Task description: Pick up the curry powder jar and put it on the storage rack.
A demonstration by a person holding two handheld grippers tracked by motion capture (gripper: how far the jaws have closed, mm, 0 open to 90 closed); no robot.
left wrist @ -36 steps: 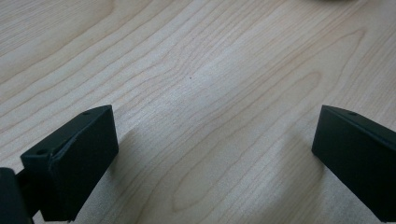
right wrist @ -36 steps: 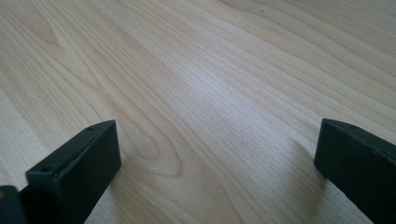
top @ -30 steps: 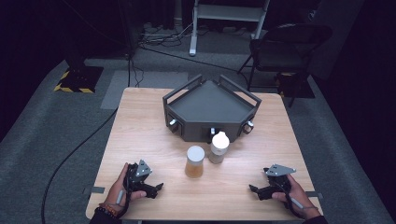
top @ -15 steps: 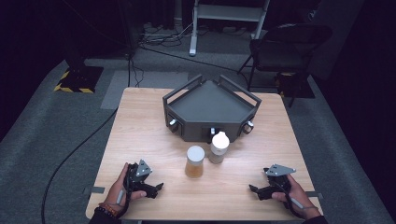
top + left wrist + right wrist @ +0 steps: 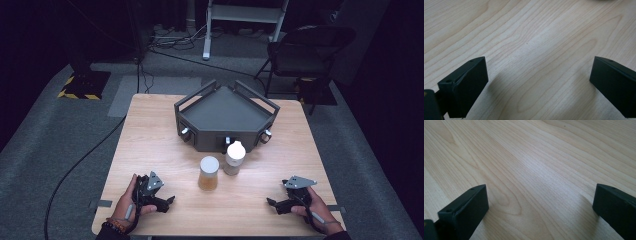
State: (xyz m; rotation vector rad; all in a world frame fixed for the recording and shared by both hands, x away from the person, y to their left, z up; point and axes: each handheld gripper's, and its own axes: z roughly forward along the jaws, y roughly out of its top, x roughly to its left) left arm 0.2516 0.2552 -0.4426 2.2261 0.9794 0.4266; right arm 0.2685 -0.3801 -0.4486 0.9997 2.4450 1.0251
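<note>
Left gripper (image 5: 167, 201) low over table (image 5: 150, 135) near front edge, jaws wide apart, empty. Right gripper (image 5: 272, 204) likewise, jaws spread, empty. Jar (image 5: 208, 173) and bottle (image 5: 234, 157) upright, just beside each other, midway between grippers, before dark tray (image 5: 225, 112).

Hand-held gripper (image 5: 540, 206) jaws apart over bare table (image 5: 536, 157).

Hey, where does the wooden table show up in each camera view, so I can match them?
High view: the wooden table sits in the middle, with the left gripper and right gripper near its front edge.
Left gripper view: it runs behind the open black jaws.
Right gripper view: the same, behind that gripper's open jaws.
Shared landmark: the pale wood grain.
</note>
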